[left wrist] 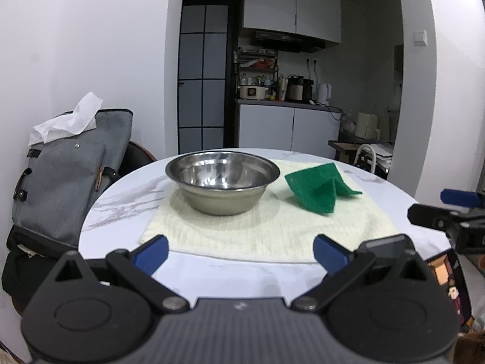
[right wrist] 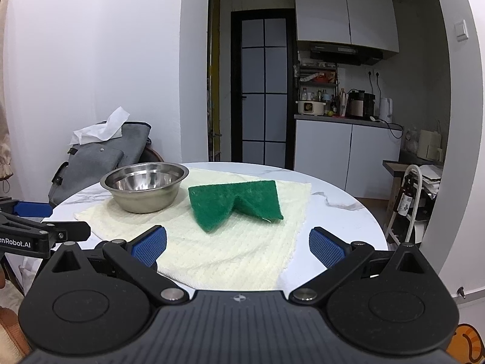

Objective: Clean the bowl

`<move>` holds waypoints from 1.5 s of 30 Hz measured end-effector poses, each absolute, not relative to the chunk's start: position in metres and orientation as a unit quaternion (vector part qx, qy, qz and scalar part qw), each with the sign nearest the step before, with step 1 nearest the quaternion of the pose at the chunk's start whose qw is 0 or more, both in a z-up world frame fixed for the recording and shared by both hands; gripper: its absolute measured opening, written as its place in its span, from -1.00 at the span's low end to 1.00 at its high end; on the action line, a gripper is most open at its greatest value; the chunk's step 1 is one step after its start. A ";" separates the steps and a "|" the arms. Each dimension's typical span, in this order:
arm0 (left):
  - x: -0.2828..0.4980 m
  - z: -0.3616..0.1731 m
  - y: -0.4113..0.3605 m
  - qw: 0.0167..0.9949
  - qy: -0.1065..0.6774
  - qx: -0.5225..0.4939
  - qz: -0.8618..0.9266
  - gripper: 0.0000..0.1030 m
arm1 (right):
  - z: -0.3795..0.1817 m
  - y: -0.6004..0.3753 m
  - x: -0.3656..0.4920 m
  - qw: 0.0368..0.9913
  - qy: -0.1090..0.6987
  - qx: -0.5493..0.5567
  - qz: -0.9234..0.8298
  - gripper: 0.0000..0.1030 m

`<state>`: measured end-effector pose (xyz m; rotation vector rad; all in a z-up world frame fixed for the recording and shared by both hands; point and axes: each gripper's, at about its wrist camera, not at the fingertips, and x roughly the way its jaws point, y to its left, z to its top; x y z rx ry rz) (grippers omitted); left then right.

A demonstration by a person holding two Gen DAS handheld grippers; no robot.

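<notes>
A steel bowl [left wrist: 222, 180] stands upright on a cream cloth [left wrist: 272, 227] on a round marble table [left wrist: 121, 206]. A folded green scouring pad [left wrist: 321, 186] lies on the cloth to the bowl's right. My left gripper [left wrist: 241, 253] is open and empty, near the table's front edge, facing the bowl. In the right wrist view the bowl [right wrist: 145, 186] is at the left and the pad [right wrist: 233, 203] straight ahead. My right gripper [right wrist: 238, 244] is open and empty, short of the pad. Each gripper shows at the other view's edge.
A grey bag [left wrist: 69, 176] with white tissue on top stands on a chair left of the table. A kitchen counter [left wrist: 288, 106] with appliances is beyond. A rack with bottles [right wrist: 406, 200] stands at the right, off the table.
</notes>
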<state>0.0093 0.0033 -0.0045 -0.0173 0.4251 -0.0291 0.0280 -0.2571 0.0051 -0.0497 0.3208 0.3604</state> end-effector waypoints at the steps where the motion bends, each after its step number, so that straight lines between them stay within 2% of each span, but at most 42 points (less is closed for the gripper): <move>1: 0.009 -0.004 0.004 0.977 0.210 -0.009 -0.014 1.00 | 0.005 -0.258 0.028 0.971 0.159 -0.024 0.179 0.99; 15: 0.016 -0.002 0.015 0.979 0.200 -0.027 -0.025 0.99 | 0.008 -0.262 0.029 0.971 0.128 -0.024 0.202 0.99; 26: 0.013 0.009 0.017 0.985 0.173 -0.007 -0.014 0.99 | 0.012 -0.263 0.033 0.968 0.131 -0.006 0.212 0.99; 30: 0.017 0.018 0.024 0.983 0.179 -0.031 -0.023 0.99 | 0.020 -0.267 0.039 0.968 0.141 0.013 0.206 0.99; 37: 0.027 0.027 0.040 0.979 0.194 -0.061 -0.005 0.99 | 0.026 -0.266 0.047 0.965 0.156 -0.039 0.209 0.99; 45: 0.048 0.033 0.042 0.979 0.201 -0.013 0.022 0.99 | 0.038 -0.271 0.065 0.961 0.170 -0.036 0.214 0.99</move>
